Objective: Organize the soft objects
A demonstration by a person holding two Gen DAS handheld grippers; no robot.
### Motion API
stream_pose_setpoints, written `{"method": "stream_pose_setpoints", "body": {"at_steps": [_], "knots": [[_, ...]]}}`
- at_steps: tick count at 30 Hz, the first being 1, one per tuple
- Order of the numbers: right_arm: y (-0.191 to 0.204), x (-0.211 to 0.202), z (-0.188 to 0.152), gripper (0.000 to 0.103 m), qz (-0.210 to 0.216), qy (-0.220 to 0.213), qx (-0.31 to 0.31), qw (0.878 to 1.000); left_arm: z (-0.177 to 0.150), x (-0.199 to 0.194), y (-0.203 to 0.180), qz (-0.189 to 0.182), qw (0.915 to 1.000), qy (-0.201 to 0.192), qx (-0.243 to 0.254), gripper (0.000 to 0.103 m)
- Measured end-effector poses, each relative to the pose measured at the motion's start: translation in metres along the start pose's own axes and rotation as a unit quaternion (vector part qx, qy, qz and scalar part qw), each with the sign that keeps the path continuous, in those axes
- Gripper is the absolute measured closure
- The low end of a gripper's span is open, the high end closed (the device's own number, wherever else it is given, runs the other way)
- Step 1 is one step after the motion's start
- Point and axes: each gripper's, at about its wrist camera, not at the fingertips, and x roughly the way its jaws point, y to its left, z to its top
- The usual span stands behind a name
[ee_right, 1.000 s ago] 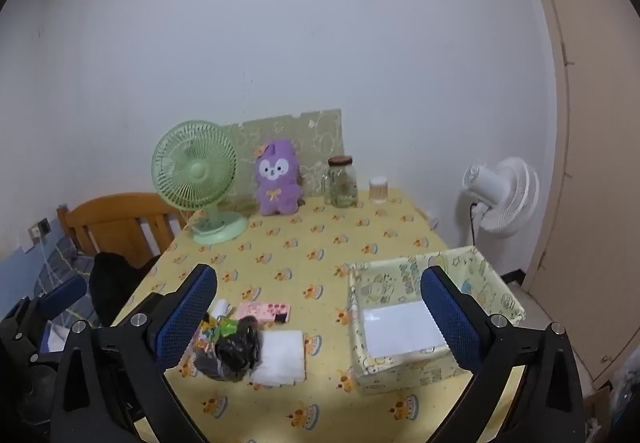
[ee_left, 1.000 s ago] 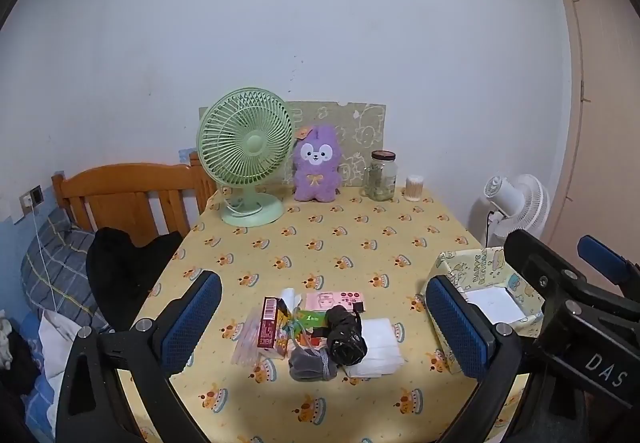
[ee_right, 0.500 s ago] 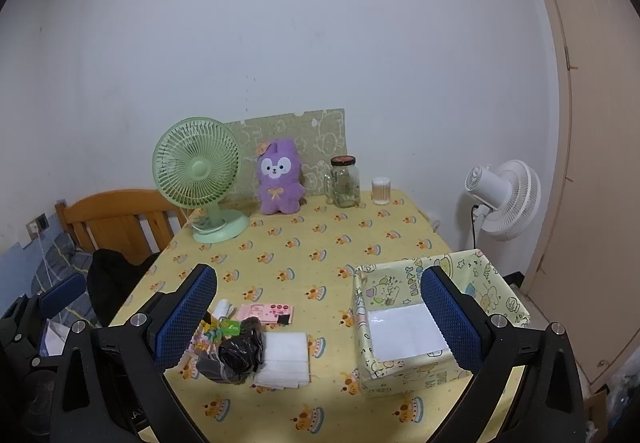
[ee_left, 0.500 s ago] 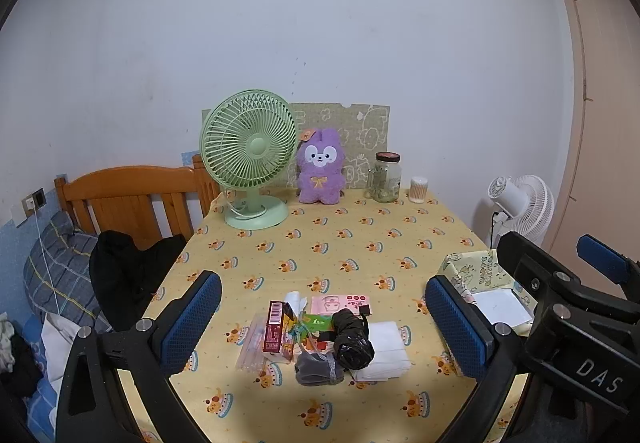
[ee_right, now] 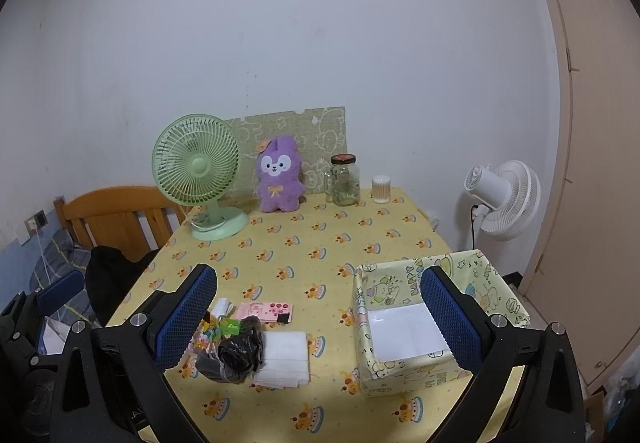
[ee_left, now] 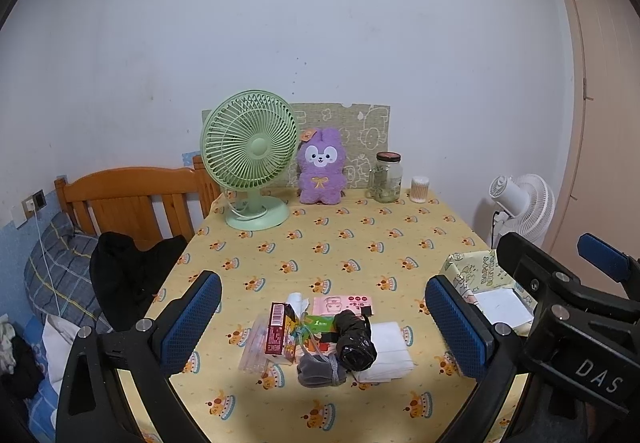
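My left tongs (ee_left: 320, 317) and right tongs (ee_right: 320, 317) both gape empty above the table (ee_left: 344, 243). The soft pile (ee_left: 332, 335) lies between my left fingers; the box (ee_right: 424, 323) sits right.

Patterned box (ee_left: 472, 275) at right of the left wrist view half hidden behind the right gripper (ee_left: 560, 283), print on the red carton (ee_left: 276, 327) too small to read, jar (ee_right: 345, 181) contents unclear, bedding (ee_left: 52, 275) cut off at lower left edge
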Motion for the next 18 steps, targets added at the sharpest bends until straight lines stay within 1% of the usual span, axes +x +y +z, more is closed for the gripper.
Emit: {"method": "stream_pose_setpoints", "body": {"at_steps": [18], "knots": [[-0.0013, -0.0003, -0.0011, 0.0, -0.005, 0.001, 0.0, 1.0, 0.0016, 0.0024, -0.0073, -0.002, 1.0, 0.003, 0.001, 0.001]]}}
